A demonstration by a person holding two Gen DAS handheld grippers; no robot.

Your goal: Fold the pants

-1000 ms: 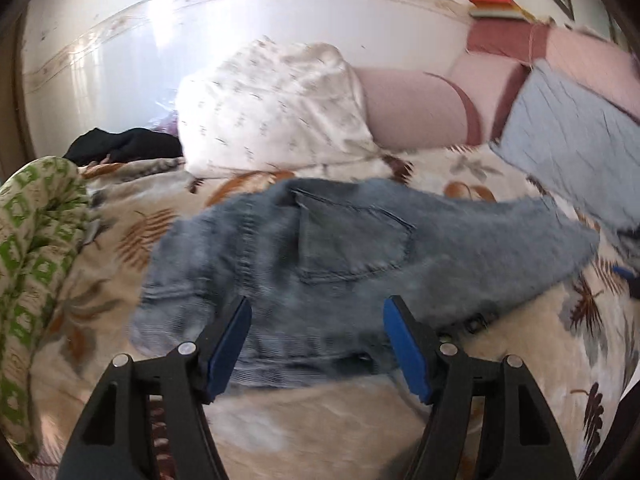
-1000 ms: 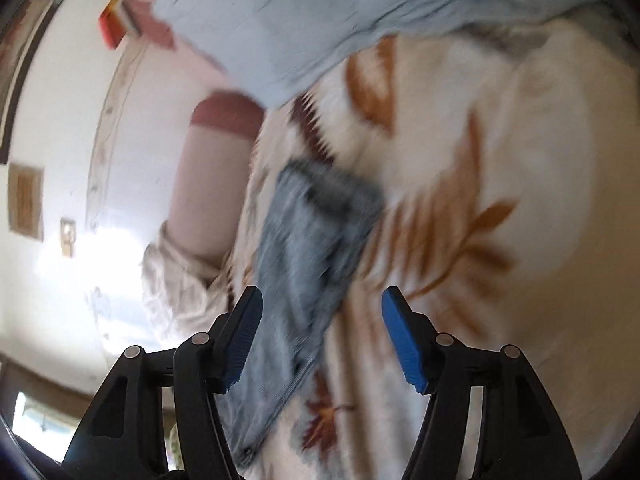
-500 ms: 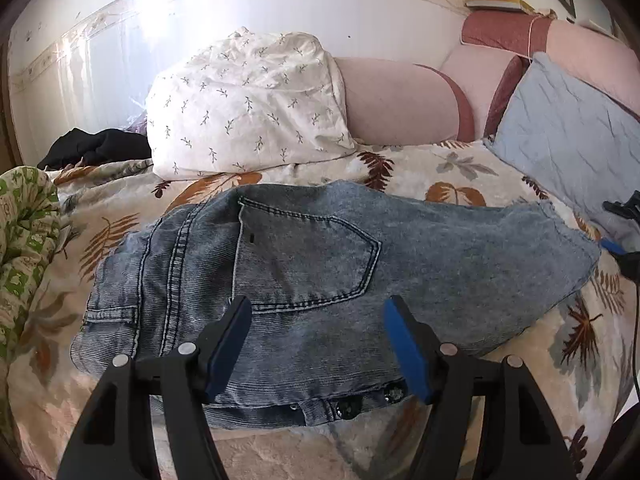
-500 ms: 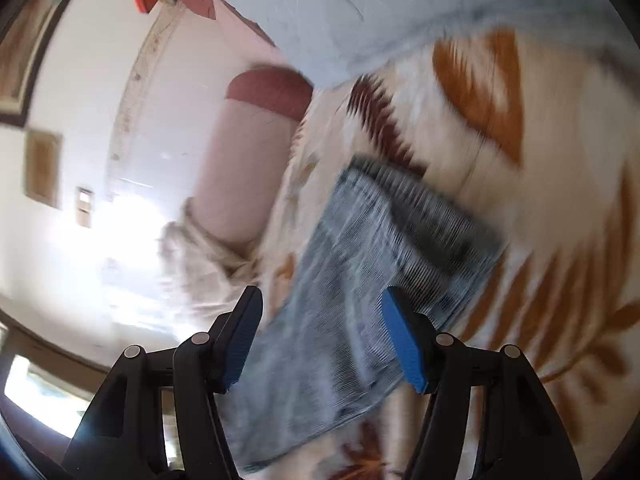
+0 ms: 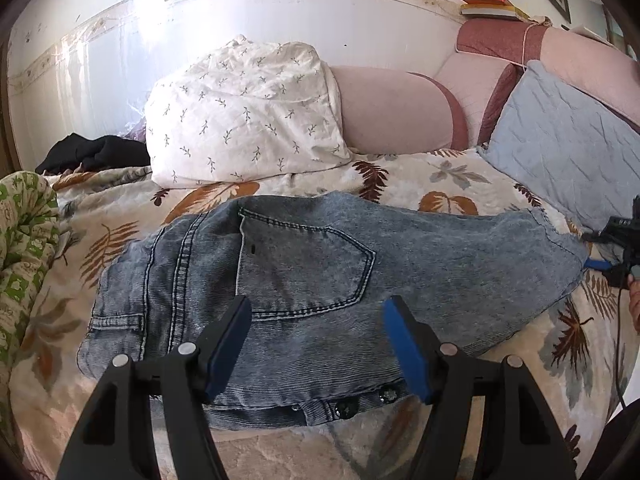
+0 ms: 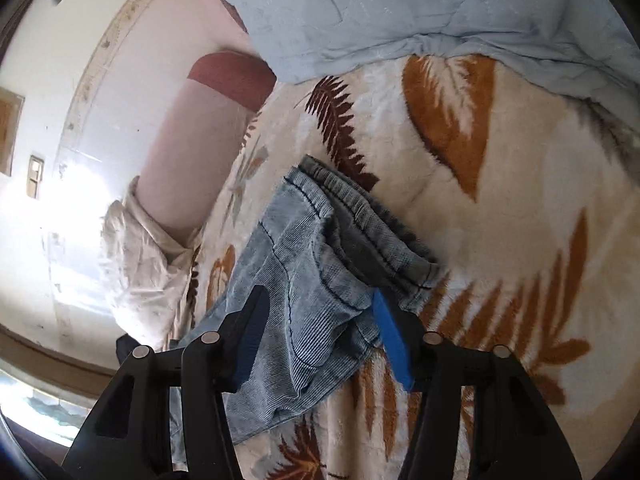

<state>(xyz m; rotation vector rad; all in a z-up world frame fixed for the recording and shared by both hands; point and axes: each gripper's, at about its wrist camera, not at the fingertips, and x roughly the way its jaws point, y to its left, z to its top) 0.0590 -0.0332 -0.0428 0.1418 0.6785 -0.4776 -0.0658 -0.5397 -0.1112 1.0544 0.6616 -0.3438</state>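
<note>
Grey-blue jeans lie across the leaf-patterned blanket, back pocket up, waist to the left and leg ends to the right. My left gripper hovers open over the near edge by the waist buttons, with nothing between its pads. At the far right, my right gripper sits at the leg end. In the right wrist view the jaws of the right gripper are closing, with the bunched leg fabric between them. The right pad touches the cloth edge, but no firm pinch shows.
A white sprigged pillow, a pink bolster and a pale blue quilted pillow line the back and right. A green patterned quilt is heaped at the left, and a black garment lies behind it. Books rest on the headboard.
The right gripper has rolled and moved onto the leg end, and its jaws have narrowed around the cloth. The left gripper shifted a little along the waist early on, then held still and open.
</note>
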